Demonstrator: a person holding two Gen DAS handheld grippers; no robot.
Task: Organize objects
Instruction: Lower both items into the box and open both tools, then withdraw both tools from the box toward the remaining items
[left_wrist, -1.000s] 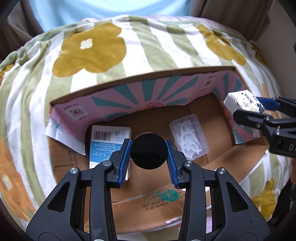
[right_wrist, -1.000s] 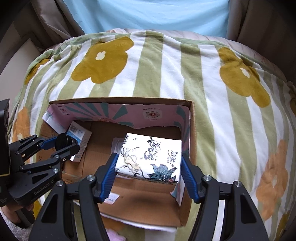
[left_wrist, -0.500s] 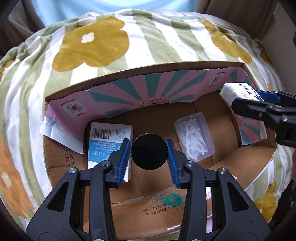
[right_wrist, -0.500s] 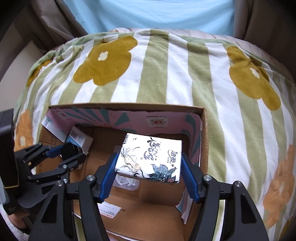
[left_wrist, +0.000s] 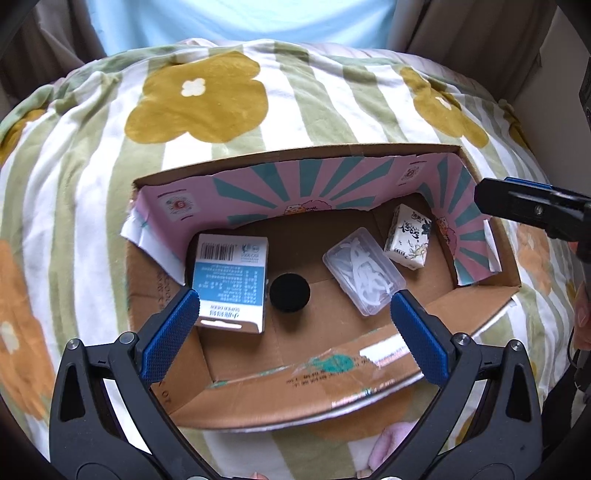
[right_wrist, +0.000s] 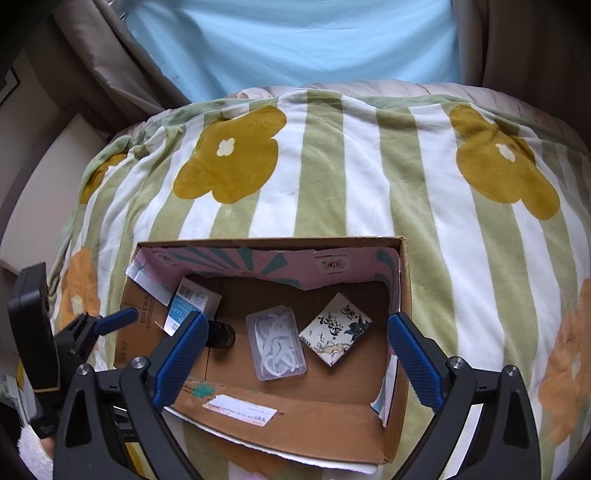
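An open cardboard box with a pink and teal inner wall lies on the flowered blanket. Inside lie a blue and white carton, a black round jar, a clear plastic case of white pieces and a printed tissue pack. My left gripper is open and empty above the box, over the jar. My right gripper is open and empty above the box's near side; it also shows at the right in the left wrist view.
The green and white striped blanket with yellow flowers surrounds the box. A person in a light blue shirt sits behind it. The left gripper's body is at the box's left edge.
Both grippers have opened and risen. The black jar left the left jaws and stands in the box. The tissue pack left the right jaws and lies at the box's right.
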